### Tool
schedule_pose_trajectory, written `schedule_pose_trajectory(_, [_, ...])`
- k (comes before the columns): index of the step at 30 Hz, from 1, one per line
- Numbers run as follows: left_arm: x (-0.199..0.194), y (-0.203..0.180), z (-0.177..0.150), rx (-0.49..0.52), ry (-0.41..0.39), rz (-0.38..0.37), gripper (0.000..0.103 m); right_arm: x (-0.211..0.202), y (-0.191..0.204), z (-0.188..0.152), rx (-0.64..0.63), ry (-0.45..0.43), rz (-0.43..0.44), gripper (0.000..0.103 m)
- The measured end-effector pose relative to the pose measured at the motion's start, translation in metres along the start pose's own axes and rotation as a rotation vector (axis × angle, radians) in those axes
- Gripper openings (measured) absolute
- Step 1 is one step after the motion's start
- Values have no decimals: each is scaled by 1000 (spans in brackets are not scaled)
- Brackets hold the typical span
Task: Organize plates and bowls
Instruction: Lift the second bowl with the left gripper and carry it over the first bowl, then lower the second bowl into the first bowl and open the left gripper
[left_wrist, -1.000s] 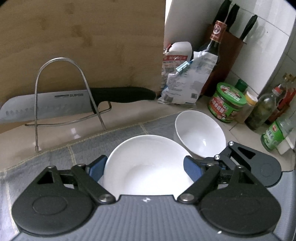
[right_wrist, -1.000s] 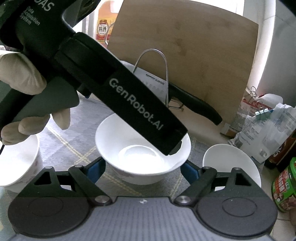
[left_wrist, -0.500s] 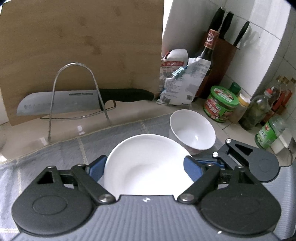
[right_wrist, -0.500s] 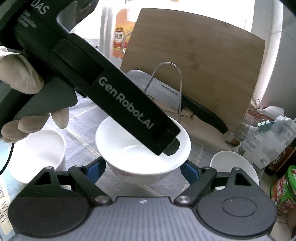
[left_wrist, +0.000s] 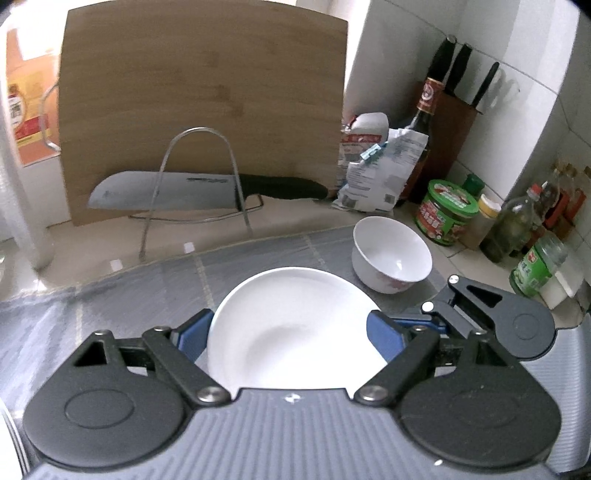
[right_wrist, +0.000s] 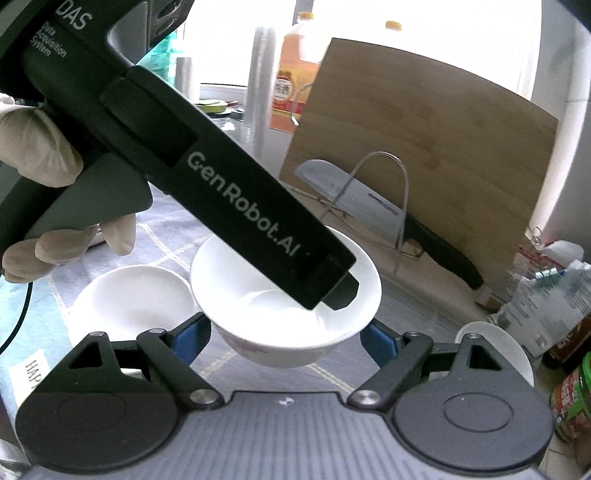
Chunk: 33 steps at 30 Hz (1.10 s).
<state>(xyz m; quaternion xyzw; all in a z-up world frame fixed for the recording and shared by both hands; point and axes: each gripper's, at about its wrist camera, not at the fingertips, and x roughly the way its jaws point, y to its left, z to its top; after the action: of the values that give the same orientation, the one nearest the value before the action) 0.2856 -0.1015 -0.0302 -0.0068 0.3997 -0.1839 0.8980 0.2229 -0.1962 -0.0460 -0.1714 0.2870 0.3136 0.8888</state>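
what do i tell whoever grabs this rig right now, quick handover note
Left gripper: closed across the white bowl.
Right gripper: pads against the same bowl's sides from another angle; it looks gripped too.
The white bowl looks lifted clear of the grey mat.
A second bowl sits at the mat's right edge. A third bowl sits to the held one's left in the right wrist view.
Done: no bowls stacked that I can see.
Left: probably nest the held bowl with one of the others, then gather the rest.
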Motion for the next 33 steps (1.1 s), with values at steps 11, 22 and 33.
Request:
schedule_pose_trajectory(11, [-36, 16, -18, -48, -14, 43, 88, -5, 29, 10, -43, -5, 70, 91])
schedule_pose_trajectory(22, [-60, 35, -43, -121, -20, 89, 88, 3, 54, 16, -69, 12, 170, 91])
schedule_pose_trajectory(33, [-62, 44, -63, -163, -3, 98, 88, 14, 64, 10, -59, 56, 238, 91])
